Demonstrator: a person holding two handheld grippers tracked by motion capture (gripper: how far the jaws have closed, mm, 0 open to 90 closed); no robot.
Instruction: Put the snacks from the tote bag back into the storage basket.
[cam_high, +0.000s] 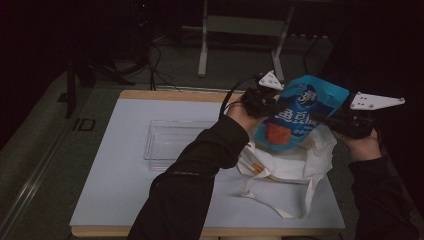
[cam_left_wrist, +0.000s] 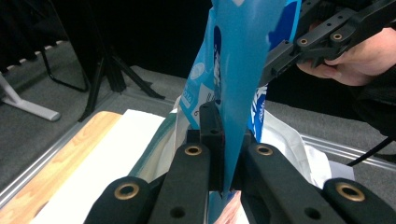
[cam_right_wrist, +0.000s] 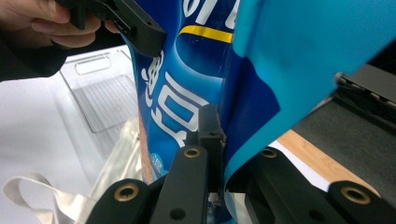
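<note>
Nearest the high camera, at six o'clock, a dark sleeve (cam_high: 185, 190) climbs toward the centre of the white table (cam_high: 120, 180); beyond it a cream tote bag (cam_high: 285, 170) lies crumpled at about four o'clock on the board, its strap looping toward the near edge; directly above the tote hangs the blue snack pouch (cam_high: 300, 117), lifted clear of the table and tilted, held from both sides; the left gripper (cam_high: 265, 100) is clamped on the pouch's nine o'clock edge and the right gripper (cam_high: 325, 120) on its three o'clock edge; a clear plastic tray (cam_high: 175, 140) sits at nine o'clock of the pouch, well apart from it; farther off stand a grey frame's legs on the dark floor.

Left gripper view adds the bite itself: both black jaws pressed together on a thin blue fold of the pouch (cam_left_wrist: 238, 84), with the other gripper and its hand (cam_left_wrist: 359, 60) at two o'clock and the wooden table edge at eight o'clock.

Right gripper view shows its jaws likewise pinched on the pouch's edge (cam_right_wrist: 196, 84), white lettering and a yellow stripe legible on the pouch face, the tray (cam_right_wrist: 102, 102) at ten o'clock and the tote's strap (cam_right_wrist: 32, 191) at eight o'clock.
</note>
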